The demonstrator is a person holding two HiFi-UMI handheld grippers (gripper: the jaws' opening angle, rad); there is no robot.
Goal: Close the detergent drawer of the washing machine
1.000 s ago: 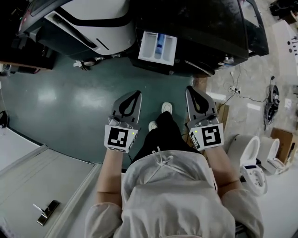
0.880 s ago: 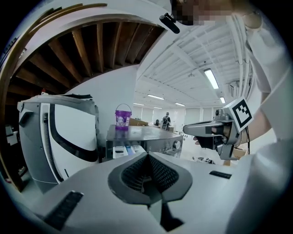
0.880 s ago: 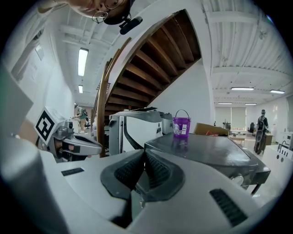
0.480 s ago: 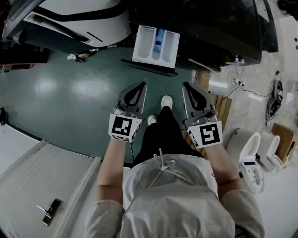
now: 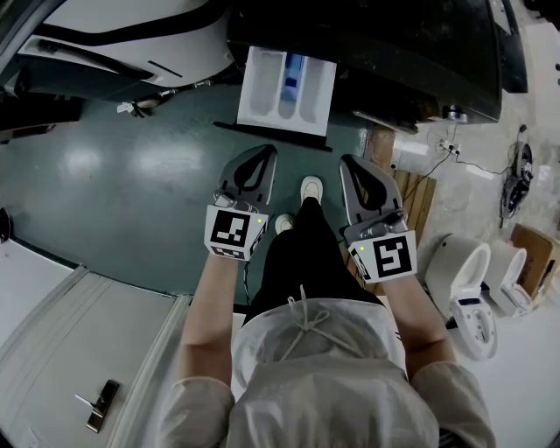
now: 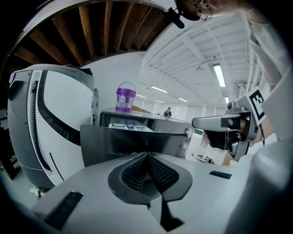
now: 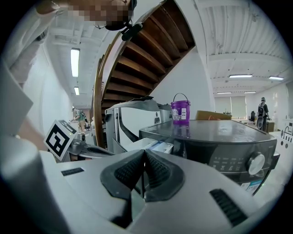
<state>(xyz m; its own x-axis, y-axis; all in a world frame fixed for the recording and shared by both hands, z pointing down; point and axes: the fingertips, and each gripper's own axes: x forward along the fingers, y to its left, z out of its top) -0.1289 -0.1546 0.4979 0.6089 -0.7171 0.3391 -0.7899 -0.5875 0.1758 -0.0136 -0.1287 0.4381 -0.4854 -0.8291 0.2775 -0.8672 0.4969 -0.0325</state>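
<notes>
Two tools hang out in front of the person, side by side above the green floor (image 5: 131,166): the left gripper (image 5: 261,156) and the right gripper (image 5: 353,164). Each is clenched on nothing, and its own view shows the ribbed pads pressed together with only air between them.

The drawer (image 5: 287,87) stands pulled well out of the dark washer (image 5: 394,44), with its white compartments and a blue insert open to view. It lies ahead of both grippers, nearer the left one's line, and neither touches it. From the left gripper (image 6: 146,157) its grey front panel (image 6: 128,141) fills the near view. A purple bucket (image 6: 125,98) sits on the washer's top behind it. A white machine (image 5: 131,26) stands just beside the washer on the left.

I judge this to be the approach, with the push not yet begun. The next move calls for bringing a clenched gripper flat against the drawer's front panel and pressing straight along its slide. An off-centre push might skew the drawer and jam it.
</notes>
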